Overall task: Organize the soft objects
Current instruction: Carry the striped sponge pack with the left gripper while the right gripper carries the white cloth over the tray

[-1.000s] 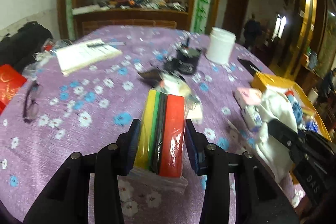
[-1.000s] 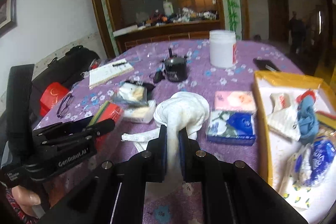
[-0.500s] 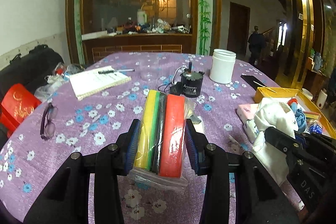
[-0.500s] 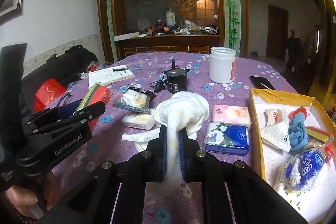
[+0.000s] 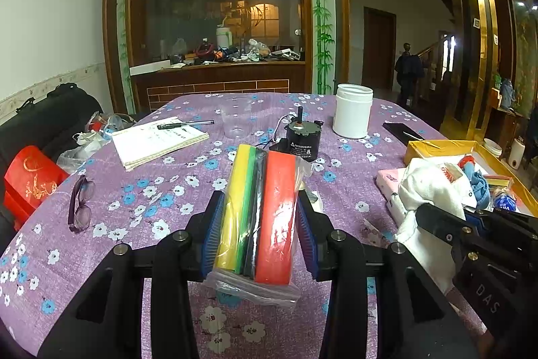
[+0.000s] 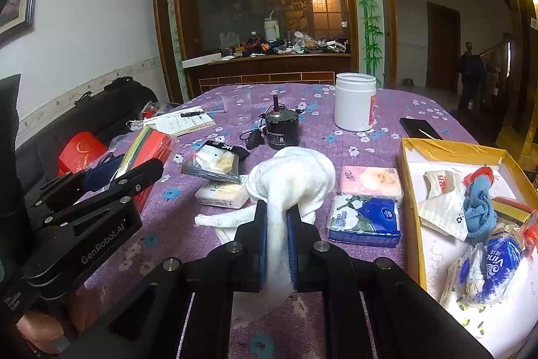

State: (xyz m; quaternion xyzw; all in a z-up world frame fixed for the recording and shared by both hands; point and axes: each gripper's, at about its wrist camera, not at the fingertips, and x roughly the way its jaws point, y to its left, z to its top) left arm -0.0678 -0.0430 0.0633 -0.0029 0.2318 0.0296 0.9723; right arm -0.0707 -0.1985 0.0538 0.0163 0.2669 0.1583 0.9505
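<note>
Left gripper (image 5: 259, 236) clamps a bagged stack of coloured foam sheets (image 5: 260, 211) and right gripper (image 6: 277, 244) pinches a white towel (image 6: 292, 180), both lifted left of the yellow box (image 6: 454, 152), likely for dropping in

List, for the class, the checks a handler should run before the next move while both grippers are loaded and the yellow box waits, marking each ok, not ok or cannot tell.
1. Left gripper clamped on the bagged pack of coloured foam sheets, blue pads against both sides: ok.
2. Pack lifted off the purple floral tablecloth: cannot tell.
3. Right gripper shut on the white towel: ok.
4. Towel fully gathered: not ok, a loose tail trails on the cloth.
5. Yellow box has free room: ok, bare white floor near its back wall.
6. Way to the box unobstructed: not ok, two tissue packs lie beside it.
</note>
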